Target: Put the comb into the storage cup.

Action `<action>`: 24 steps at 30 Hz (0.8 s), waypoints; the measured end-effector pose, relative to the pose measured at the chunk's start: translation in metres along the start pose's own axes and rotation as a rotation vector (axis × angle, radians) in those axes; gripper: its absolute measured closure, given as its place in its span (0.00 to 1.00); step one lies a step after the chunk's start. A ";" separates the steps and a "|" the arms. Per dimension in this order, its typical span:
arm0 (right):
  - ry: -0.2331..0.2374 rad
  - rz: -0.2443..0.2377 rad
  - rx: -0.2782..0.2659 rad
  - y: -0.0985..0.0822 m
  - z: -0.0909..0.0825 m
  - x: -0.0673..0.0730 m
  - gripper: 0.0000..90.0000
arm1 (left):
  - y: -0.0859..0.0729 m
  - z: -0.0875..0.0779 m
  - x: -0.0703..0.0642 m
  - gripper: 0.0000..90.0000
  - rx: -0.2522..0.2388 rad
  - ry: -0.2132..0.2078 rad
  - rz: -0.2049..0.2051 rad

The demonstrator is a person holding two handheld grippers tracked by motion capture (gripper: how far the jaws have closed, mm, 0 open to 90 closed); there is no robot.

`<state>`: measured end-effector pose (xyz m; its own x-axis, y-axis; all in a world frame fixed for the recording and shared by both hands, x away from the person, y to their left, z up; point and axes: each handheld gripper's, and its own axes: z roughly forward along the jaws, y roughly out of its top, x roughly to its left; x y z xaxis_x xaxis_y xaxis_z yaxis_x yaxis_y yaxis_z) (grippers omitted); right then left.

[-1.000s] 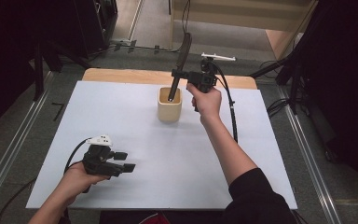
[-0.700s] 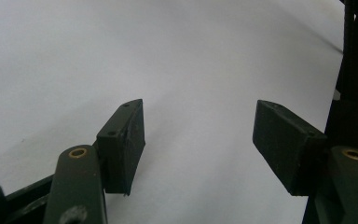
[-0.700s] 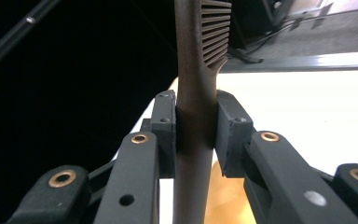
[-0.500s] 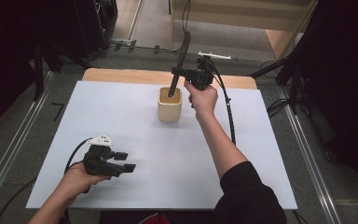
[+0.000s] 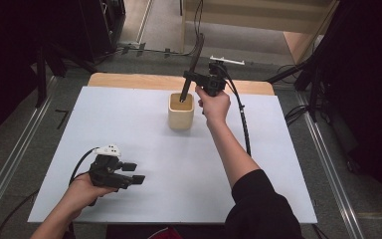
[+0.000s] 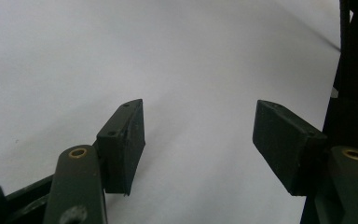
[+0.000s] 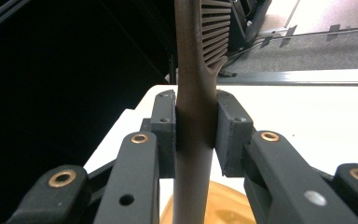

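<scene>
The right gripper (image 5: 188,75) is clenched on the handle of a dark slotted spatula (image 7: 195,116), whose lower end stands inside the beige cup (image 5: 181,112) at the far middle of the white table (image 5: 258,189). I judge the step to be placing the spatula into the cup; next the jaws should release only when it rests steady. The left gripper (image 5: 133,172) waits released and empty at the near left.

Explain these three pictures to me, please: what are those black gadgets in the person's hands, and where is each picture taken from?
A person sits at a table covered with a white sheet and holds a hand-operated gripper in each hand; no robot arm is there. The high view looks down from above. The other two pictures come from small cameras riding on the grippers, looking along their black jaws. The left gripper rests low near the sheet with its jaws apart and nothing between them. The right gripper is clamped on the handle of a dark slotted spatula, whose lower end stands in a pale wooden cup near the table's far edge.
</scene>
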<state>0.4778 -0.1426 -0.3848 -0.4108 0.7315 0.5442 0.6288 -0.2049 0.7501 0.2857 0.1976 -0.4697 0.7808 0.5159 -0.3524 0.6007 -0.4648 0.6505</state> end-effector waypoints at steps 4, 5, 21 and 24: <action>0.008 -0.006 -0.005 -0.004 0.003 -0.001 0.78 | 0.000 0.000 0.000 0.40 0.000 -0.002 0.000; 0.011 -0.003 -0.009 -0.005 0.003 -0.001 0.78 | 0.000 0.000 0.000 0.40 -0.001 -0.002 0.000; 0.011 -0.013 -0.008 -0.021 0.006 -0.012 0.78 | 0.000 0.001 0.001 0.40 0.001 -0.006 -0.004; 0.016 -0.017 -0.007 -0.025 0.006 -0.012 0.78 | 0.000 0.000 0.001 0.40 0.003 -0.004 -0.004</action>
<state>0.4712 -0.1427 -0.4120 -0.4321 0.7243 0.5372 0.6167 -0.1974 0.7621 0.2863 0.1977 -0.4703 0.7793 0.5149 -0.3572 0.6040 -0.4653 0.6470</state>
